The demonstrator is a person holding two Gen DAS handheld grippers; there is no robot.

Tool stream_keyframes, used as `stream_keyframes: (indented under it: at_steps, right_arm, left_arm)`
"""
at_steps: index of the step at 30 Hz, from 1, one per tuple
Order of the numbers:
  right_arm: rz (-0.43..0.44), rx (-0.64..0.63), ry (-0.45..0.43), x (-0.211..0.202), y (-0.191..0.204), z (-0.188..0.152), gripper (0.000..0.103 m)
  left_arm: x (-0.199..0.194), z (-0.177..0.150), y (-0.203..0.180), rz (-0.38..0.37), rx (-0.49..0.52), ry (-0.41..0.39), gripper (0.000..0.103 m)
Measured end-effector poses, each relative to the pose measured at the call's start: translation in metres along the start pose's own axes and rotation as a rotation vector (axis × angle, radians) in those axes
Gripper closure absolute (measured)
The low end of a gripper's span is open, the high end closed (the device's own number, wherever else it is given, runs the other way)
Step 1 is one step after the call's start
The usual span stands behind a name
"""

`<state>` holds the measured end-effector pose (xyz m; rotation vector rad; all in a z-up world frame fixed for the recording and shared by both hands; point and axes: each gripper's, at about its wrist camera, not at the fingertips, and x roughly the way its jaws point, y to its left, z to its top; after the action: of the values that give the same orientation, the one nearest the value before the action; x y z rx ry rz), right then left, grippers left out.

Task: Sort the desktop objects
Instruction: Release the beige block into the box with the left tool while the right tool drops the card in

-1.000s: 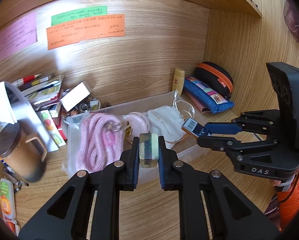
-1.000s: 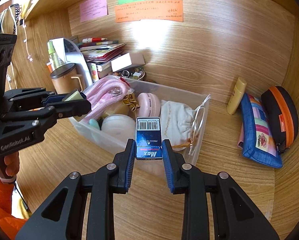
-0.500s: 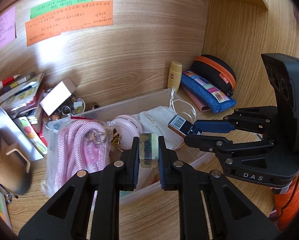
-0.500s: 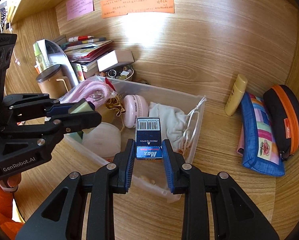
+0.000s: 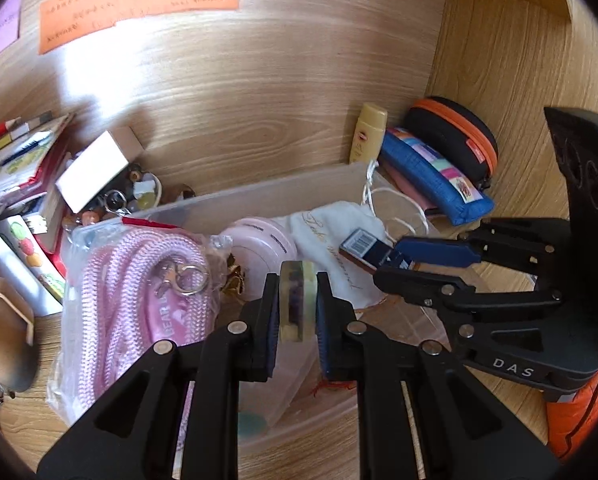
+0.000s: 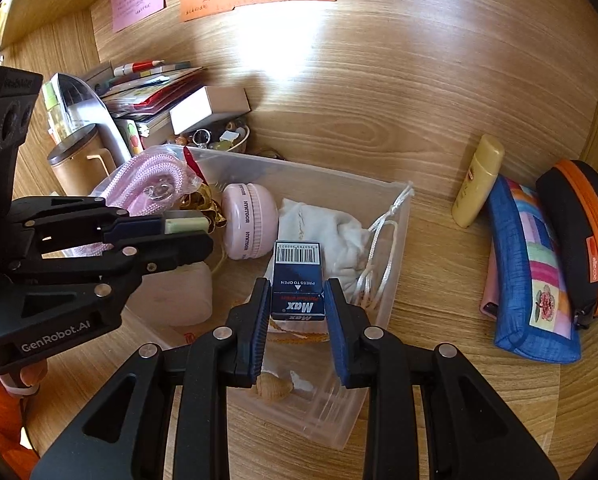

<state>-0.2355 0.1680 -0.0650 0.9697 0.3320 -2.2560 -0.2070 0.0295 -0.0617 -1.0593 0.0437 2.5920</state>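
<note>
My left gripper (image 5: 297,300) is shut on a small pale green block (image 5: 297,304), held above the clear plastic bin (image 5: 259,196). It also shows in the right wrist view (image 6: 187,226). My right gripper (image 6: 297,300) is shut on a dark blue Max box with a barcode (image 6: 297,276), held over the bin's (image 6: 391,276) middle. The box also shows in the left wrist view (image 5: 365,248). The bin holds a pink rope in a bag (image 5: 139,276), a pink round case (image 6: 251,220) and a white drawstring pouch (image 6: 323,232).
A yellow tube (image 6: 477,180), a blue pouch (image 6: 531,264) and a black case with orange zip (image 6: 583,224) lie right of the bin. A brown mug (image 6: 75,164), stacked books (image 6: 151,88), a white box (image 6: 207,108) and a bowl of trinkets (image 6: 219,140) stand at the left. Wooden walls close in behind.
Both grippers have moved forward and down over the bin, each still holding its object. The bin now fills more of both views.
</note>
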Motion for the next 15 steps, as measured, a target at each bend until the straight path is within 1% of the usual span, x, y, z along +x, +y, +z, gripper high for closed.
stream_keyframes:
  at_steps: [3,11,13,15]
  right_arm:
    - [-0.015,-0.02,-0.008,0.002,0.0023,-0.0004,0.078]
    - [-0.042,-0.059,-0.018,0.0035,0.006,-0.0007,0.077]
    - [-0.044,-0.065,-0.017,0.0027,0.0075,-0.0005,0.074]
    - [-0.048,-0.069,-0.018,0.0017,0.0079,-0.0005,0.066]
  left_arm:
    - [0.0068,-0.0021,-0.0021,0.005,0.009,0.022,0.088]
    - [0.0071,-0.0025,-0.0004,0.005,0.004,0.015,0.087]
    - [0.0065,-0.0021,0.0012,0.003,-0.001,0.014,0.085]
    - [0.0053,-0.0021,0.002,0.006,0.003,0.01,0.084]
